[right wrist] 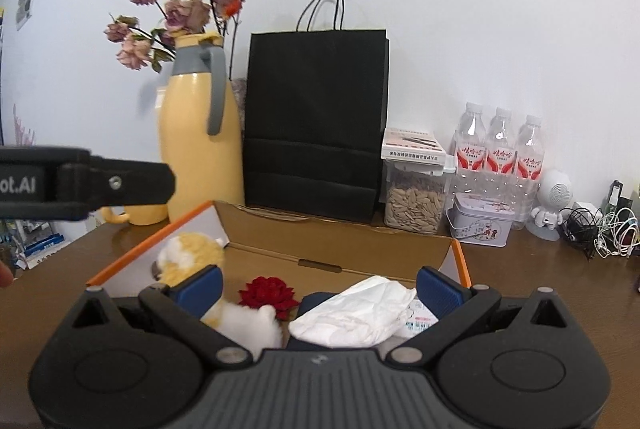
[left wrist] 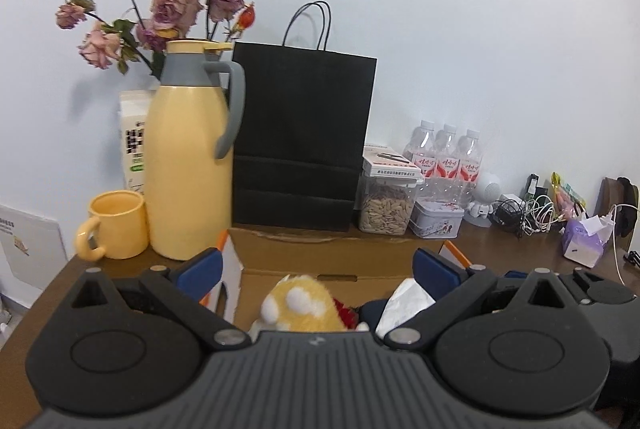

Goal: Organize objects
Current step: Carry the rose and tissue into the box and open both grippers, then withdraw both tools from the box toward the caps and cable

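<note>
An open cardboard box (right wrist: 340, 249) with orange-edged flaps sits on the brown table. Inside lie a yellow-and-white plush toy (right wrist: 192, 257), a red fabric rose (right wrist: 268, 293) and a white tissue pack (right wrist: 356, 313) on something dark blue. The left wrist view shows the same box (left wrist: 320, 249), the plush (left wrist: 300, 303) and the tissue pack (left wrist: 404, 303). My left gripper (left wrist: 316, 269) is open above the box, holding nothing. My right gripper (right wrist: 320, 289) is open above the box's near side, holding nothing. Part of the left gripper's body (right wrist: 80, 183) shows at the left of the right wrist view.
Behind the box stand a yellow thermos jug (left wrist: 188, 153), a yellow mug (left wrist: 116, 225), dried roses (left wrist: 160, 1), a black paper bag (left wrist: 300, 141), a seed jar (left wrist: 386, 205), a tin (left wrist: 436, 219), three water bottles (left wrist: 444, 161), a small white robot figure (left wrist: 486, 197), cables (left wrist: 528, 213) and a tissue box (left wrist: 584, 239).
</note>
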The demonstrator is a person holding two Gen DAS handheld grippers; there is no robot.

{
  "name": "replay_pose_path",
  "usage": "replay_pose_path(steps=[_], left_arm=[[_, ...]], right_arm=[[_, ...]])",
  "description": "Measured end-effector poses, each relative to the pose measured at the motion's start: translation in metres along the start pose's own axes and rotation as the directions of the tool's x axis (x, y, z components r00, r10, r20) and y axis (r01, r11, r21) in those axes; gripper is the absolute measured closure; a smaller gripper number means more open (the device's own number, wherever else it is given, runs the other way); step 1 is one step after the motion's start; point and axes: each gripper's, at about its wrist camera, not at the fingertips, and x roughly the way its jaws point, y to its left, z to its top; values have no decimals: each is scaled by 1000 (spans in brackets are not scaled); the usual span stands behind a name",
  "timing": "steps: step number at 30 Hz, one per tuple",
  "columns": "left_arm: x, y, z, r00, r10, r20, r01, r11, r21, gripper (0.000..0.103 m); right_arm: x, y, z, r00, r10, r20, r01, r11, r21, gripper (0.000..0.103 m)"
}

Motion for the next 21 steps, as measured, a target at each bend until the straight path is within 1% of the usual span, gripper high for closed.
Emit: replay_pose_path(steps=[8, 14, 21], left_arm=[[-43, 17, -23, 998, 51, -33, -51, 999, -3, 0], [-73, 32, -40, 994, 90, -55, -90, 996, -1, 0], [-97, 49, -63, 989, 114, -89, -115, 993, -10, 0]], right_arm=[[-43, 13, -19, 1000, 16, 2, -16, 1000, 11, 0], [-69, 28, -39, 999, 36, -18, -36, 999, 11, 0], [-89, 42, -65, 996, 70, -53, -69, 997, 14, 0]])
